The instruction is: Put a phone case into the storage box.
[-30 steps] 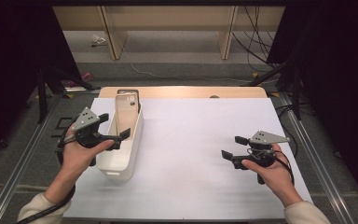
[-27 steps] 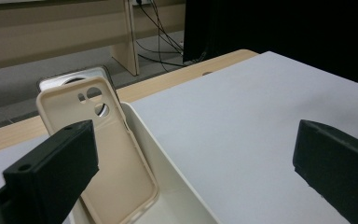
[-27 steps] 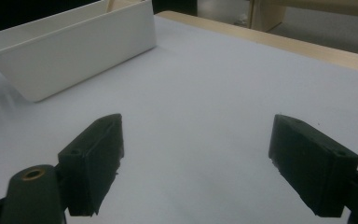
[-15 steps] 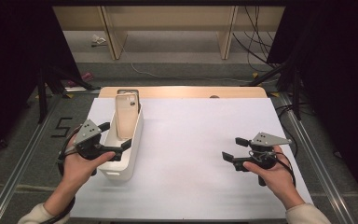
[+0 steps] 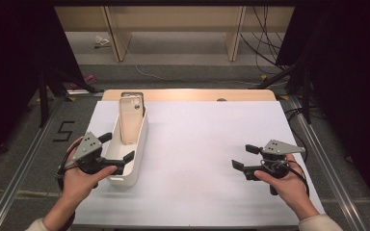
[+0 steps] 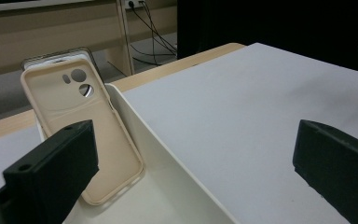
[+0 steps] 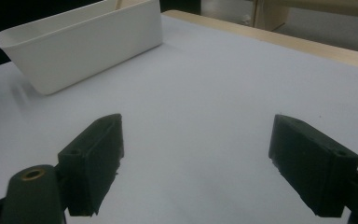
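So the left gripper [image 5: 116, 147] is sitting right over the near end of the bin [image 5: 134, 166], jaws spread wide with nothing between them. In the left gripper view one jaw hangs over the inside of the bin and the other over the table [image 5: 207, 144] past the bin's wall. The jaws are chunky matte black blocks, kinda rubbery looking, and there's a flat grey three-cornered plate on top.

The bin is a long narrow white plastic tub, smooth, rounded corners, walls flaring out a bit toward the rim. Inside at the far end there's a phone case [image 6: 86, 130] standing upright and leaning back, beige, soft matte finish, with round and oval camera cutouts near the top. Behind it is a second case [image 6: 58, 58], darker rim with a pale inside, mostly hidden.

The right gripper [image 5: 245, 157] is well apart from all that, over the bare right side of the table, jaws also wide apart and empty. The table has a plain white smooth sheet on it with a wood edge showing at the far side.

Only writing I can read is a big black "5" [image 5: 64, 131] on the floor left of the table
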Demonstrator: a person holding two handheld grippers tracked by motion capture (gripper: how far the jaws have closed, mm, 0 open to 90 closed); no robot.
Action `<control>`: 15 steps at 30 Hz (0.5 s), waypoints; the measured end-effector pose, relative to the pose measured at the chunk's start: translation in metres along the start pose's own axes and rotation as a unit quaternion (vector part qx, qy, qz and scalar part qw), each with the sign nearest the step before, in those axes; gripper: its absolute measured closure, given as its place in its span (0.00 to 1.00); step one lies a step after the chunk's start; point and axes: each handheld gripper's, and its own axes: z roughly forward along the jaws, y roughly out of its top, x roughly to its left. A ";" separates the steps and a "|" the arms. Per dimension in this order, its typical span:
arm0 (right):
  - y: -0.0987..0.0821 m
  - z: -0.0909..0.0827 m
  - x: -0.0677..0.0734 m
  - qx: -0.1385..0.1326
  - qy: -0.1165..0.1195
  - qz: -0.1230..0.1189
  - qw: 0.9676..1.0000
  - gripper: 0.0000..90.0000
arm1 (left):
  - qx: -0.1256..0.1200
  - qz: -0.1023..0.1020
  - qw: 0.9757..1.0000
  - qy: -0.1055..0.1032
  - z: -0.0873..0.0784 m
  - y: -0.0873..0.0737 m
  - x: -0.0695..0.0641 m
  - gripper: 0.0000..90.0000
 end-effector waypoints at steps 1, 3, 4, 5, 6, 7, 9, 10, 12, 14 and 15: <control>0.000 -0.001 0.000 0.000 0.000 0.000 1.000 0.21 | -0.002 0.000 1.000 0.000 0.000 -0.001 0.000 0.00; -0.001 -0.002 0.001 -0.001 0.000 0.000 1.000 0.21 | -0.002 0.000 1.000 -0.001 -0.001 -0.002 -0.001 0.00; -0.001 -0.003 0.001 -0.001 0.001 0.000 1.000 0.21 | -0.002 0.000 1.000 -0.002 -0.001 -0.002 -0.001 0.00; -0.001 -0.003 0.001 -0.001 0.002 -0.001 1.000 0.21 | -0.001 -0.001 1.000 -0.002 -0.001 -0.003 -0.001 0.00; -0.002 -0.003 0.001 0.000 0.002 -0.002 1.000 0.21 | -0.001 -0.001 1.000 -0.001 -0.001 -0.004 -0.001 0.00; -0.002 -0.003 0.002 0.000 0.001 -0.002 1.000 0.21 | 0.000 -0.001 1.000 -0.001 0.000 -0.004 -0.001 0.00; -0.002 -0.003 0.003 0.001 0.003 -0.003 1.000 0.21 | 0.001 -0.002 1.000 -0.002 0.000 -0.005 -0.001 0.00; -0.002 -0.003 0.003 0.002 0.004 -0.003 1.000 0.21 | 0.001 -0.001 1.000 -0.002 0.000 -0.006 -0.001 0.00; -0.002 -0.003 0.003 0.001 0.006 -0.005 1.000 0.21 | 0.002 -0.001 1.000 -0.002 0.001 -0.006 -0.002 0.00; -0.002 -0.003 0.003 0.002 0.008 -0.006 1.000 0.21 | 0.005 0.000 1.000 -0.005 0.002 -0.008 -0.002 0.00; -0.002 -0.002 0.003 0.003 0.009 -0.006 1.000 0.21 | 0.006 -0.001 1.000 -0.005 0.002 -0.008 -0.002 0.00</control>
